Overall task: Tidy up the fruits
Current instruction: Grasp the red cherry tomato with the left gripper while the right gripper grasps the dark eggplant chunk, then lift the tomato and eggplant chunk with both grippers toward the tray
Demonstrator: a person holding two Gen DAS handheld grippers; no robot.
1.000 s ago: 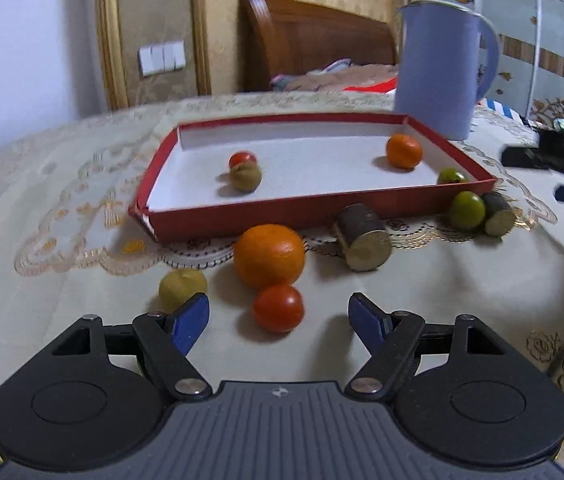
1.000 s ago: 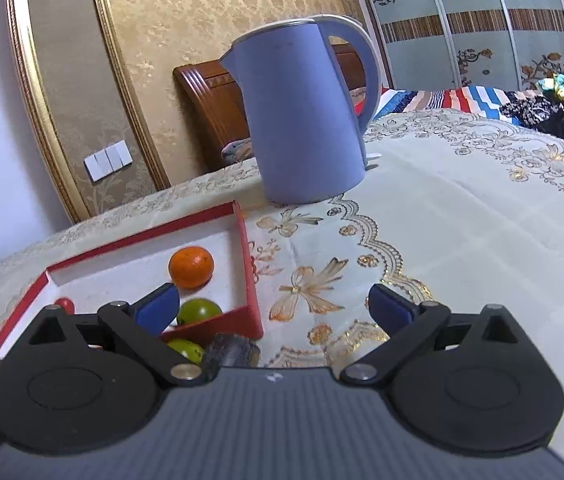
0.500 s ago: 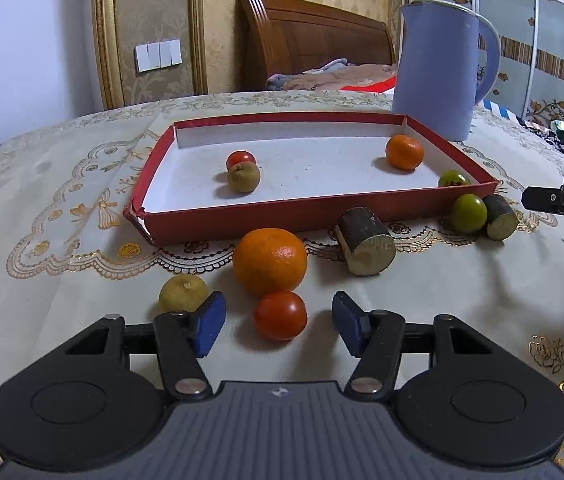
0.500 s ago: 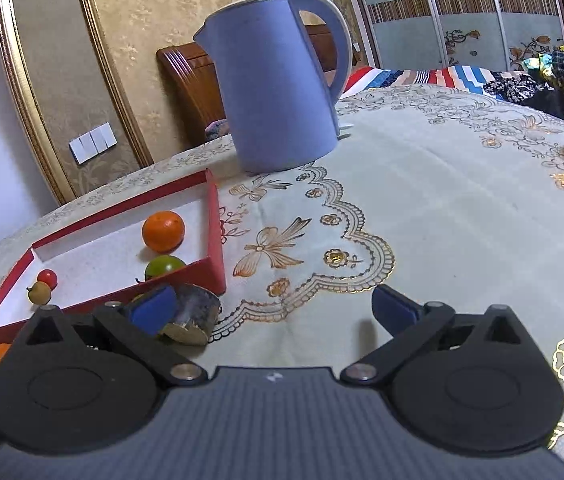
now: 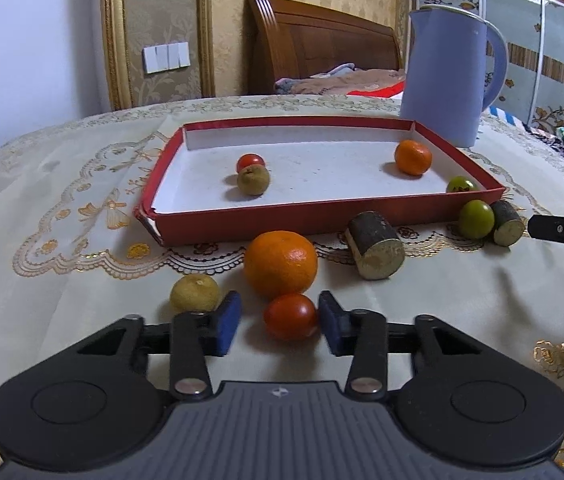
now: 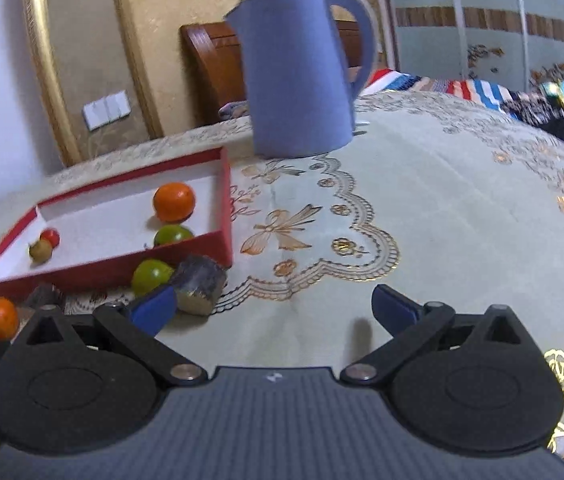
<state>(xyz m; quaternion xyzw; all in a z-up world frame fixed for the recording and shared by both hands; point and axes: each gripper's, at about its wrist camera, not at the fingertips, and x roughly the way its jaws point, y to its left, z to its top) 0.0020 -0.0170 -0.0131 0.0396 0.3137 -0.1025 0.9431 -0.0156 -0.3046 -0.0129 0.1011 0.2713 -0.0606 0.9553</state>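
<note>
Soft indoor light, faint shadows, left view sharp, right view motion-blurred, fisheye-bent edges

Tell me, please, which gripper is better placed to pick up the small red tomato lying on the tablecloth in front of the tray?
Left. The left gripper already straddles the red tomato, its jaws closing around it. The right gripper is open over bare tablecloth, off by the tray's far corner.

Your left claw [image 5: 278, 322] and right claw [image 6: 274, 310] match: black linkages, silver screws, blue pads, ribbed grey body.
</note>
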